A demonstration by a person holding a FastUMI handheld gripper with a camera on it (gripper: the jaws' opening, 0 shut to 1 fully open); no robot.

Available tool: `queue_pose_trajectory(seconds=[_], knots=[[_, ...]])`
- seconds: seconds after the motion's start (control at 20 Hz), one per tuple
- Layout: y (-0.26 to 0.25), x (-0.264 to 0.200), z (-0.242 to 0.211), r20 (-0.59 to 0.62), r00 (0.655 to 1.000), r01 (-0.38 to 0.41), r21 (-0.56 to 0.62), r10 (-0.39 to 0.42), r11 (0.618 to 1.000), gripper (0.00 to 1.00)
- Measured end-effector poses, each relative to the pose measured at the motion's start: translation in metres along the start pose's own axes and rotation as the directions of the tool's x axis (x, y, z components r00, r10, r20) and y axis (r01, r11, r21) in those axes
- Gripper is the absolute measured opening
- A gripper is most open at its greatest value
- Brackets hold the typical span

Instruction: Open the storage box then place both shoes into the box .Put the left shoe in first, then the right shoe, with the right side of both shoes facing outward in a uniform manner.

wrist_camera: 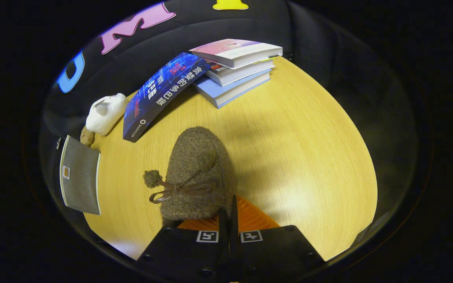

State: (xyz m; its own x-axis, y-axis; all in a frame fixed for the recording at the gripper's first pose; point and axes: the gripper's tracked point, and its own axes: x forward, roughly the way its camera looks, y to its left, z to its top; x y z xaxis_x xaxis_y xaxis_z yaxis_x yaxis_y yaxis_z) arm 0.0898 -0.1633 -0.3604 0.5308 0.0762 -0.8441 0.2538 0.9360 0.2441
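Item: brown slipper [197, 173], held above the surface [289, 157] just ahead of your gripper [228, 214]. Jaws nearly closed, pinching its heel edge, likely so it hangs toe-forward for carrying. Grey storage box [80, 175] lies beside it.

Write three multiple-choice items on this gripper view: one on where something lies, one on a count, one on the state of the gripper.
1. Where does the brown fuzzy shoe lie?
A. Just ahead of the fingers on the wooden table
B. On top of the stacked books
C. On the grey pouch

2. How many books are in the flat stack?
A. One
B. Three
C. Five

3. How does the gripper stand?
A. Wide open
B. Fingers together at the shoe's rear edge
C. Clamped on a book

Key: 1 A, the shoe lies on the table just beyond the fingertips. 2 B, three books lie piled, with a blue book leaning against them. 3 B, no gap shows between the fingers.
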Motion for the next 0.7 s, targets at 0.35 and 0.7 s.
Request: queue_pose_trajectory(seconds=[0.35, 0.7], knots=[[0.054, -0.057, 0.038, 0.096, 0.991, -0.090, 0.005, 0.089, 0.996, 0.06], [0.196, -0.119, 0.070, 0.147, 0.948, -0.281, -0.031, 0.283, 0.959, 0.05]])
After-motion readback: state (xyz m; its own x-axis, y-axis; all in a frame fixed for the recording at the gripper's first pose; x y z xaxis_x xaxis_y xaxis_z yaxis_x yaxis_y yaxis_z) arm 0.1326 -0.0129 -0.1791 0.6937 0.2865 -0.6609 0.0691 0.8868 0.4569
